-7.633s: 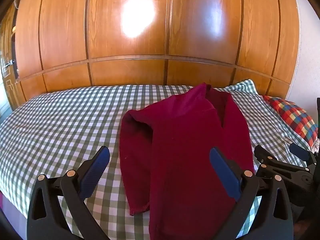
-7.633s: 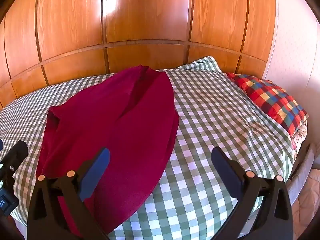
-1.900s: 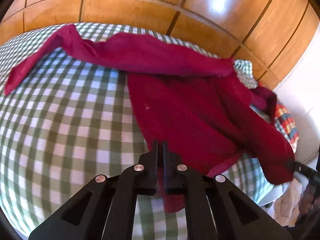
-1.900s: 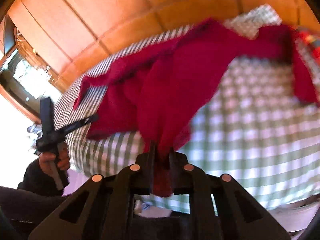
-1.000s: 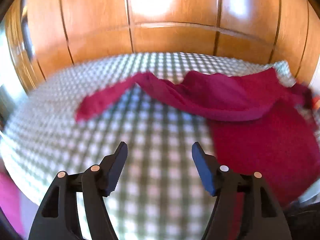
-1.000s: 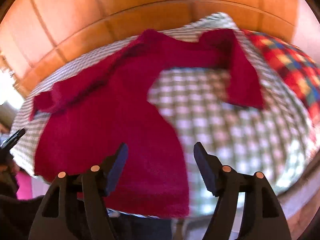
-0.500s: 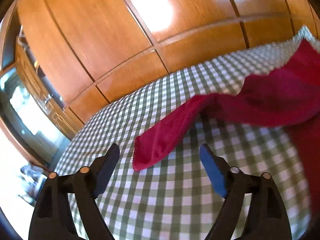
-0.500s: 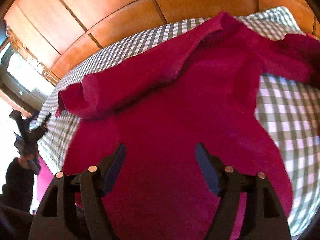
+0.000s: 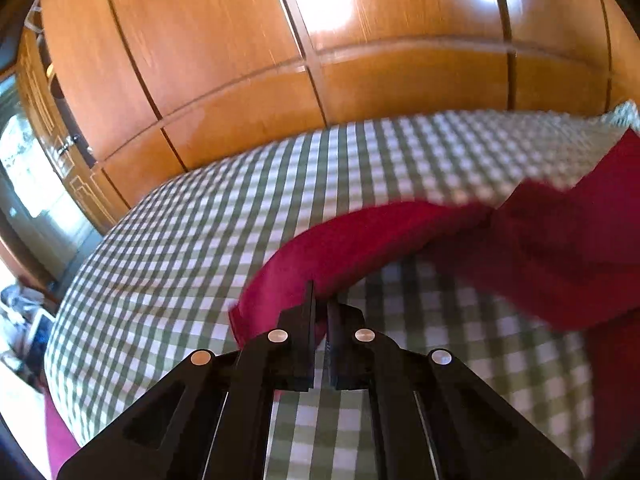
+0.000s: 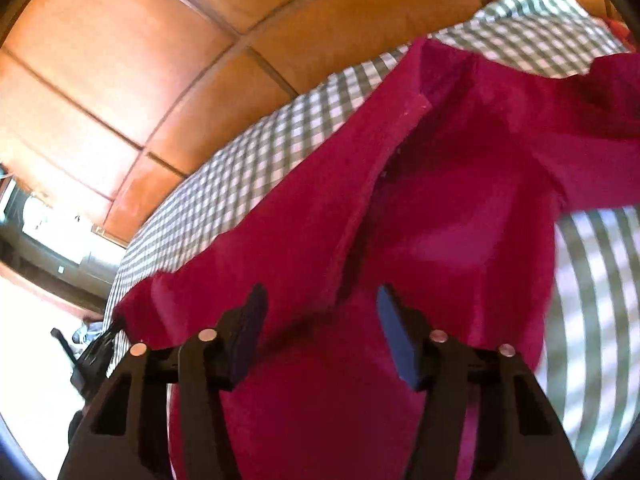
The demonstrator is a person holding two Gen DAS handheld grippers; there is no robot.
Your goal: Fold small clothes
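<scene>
A dark red long-sleeved top (image 10: 440, 200) lies spread on the green-and-white checked bed. In the left wrist view one sleeve (image 9: 360, 244) stretches out to the left. My left gripper (image 9: 321, 312) is shut on the cuff end of that sleeve. My right gripper (image 10: 320, 312) is open and hovers close over the body of the top, near the seam where the left sleeve joins. The left gripper also shows at the far left of the right wrist view (image 10: 96, 344), holding the sleeve end.
The checked bed cover (image 9: 180, 248) fills the surface, its left edge dropping off near a doorway. Wooden wardrobe panels (image 9: 240, 60) stand behind the bed. A checked pillow (image 10: 540, 20) lies at the far right corner.
My left gripper moved onto the sleeve cuff and closed on it. My right gripper moved lower and closer over the top's body, still open.
</scene>
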